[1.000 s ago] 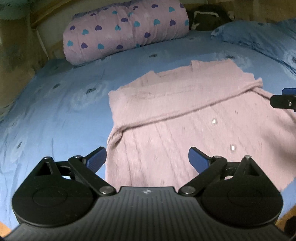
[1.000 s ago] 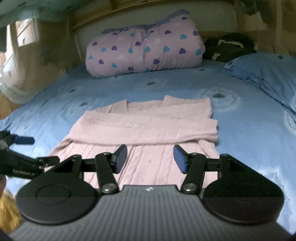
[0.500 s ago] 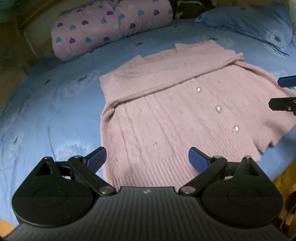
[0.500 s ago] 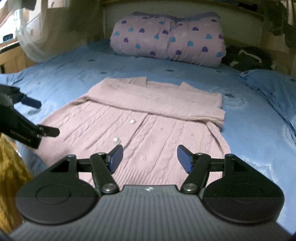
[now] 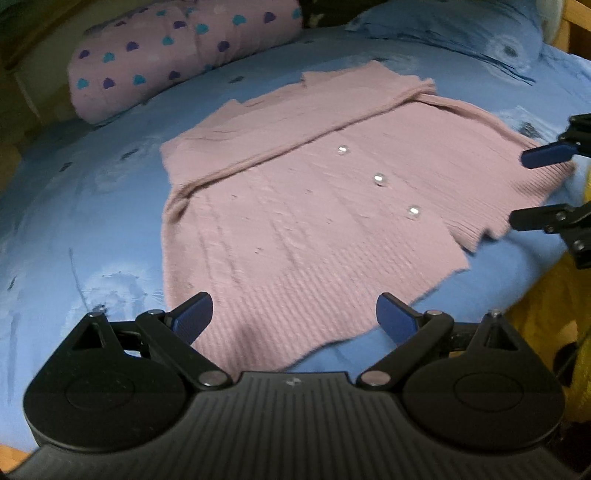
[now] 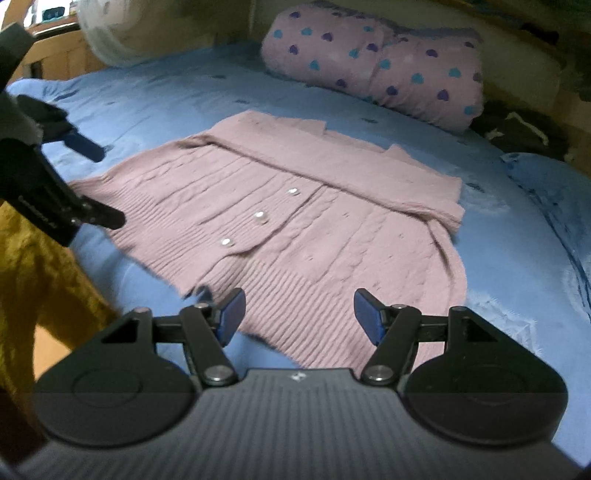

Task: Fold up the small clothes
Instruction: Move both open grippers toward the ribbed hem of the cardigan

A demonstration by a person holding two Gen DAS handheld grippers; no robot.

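Both grippers have backed off toward the foot of the bed over the last second, so now the whole hem end of the cardigan is in front of them instead of just the middle.

Nearest, the left gripper (image 5: 293, 312) hangs over one hem corner with its fingers spread wide, holding nothing. Same deal with the right gripper (image 6: 298, 314), fingers spread and empty, over the other hem corner. My guess is that's the whole point of the setup: one gripper per corner so the bottom can be lifted evenly and folded up toward the collar.

The pink cardigan (image 5: 295, 192) itself lies flat on the blue bed (image 5: 92, 229), buttons up, hem close to the bed's edge. Further up, its sleeves look already folded across the chest, so the sideways folds seem done and the lengthwise one isn't.

Way at the back, a heart-print bolster (image 6: 373, 62) sits against the headboard, well apart from the cardigan, with a blue pillow (image 5: 461, 33) off to the side.
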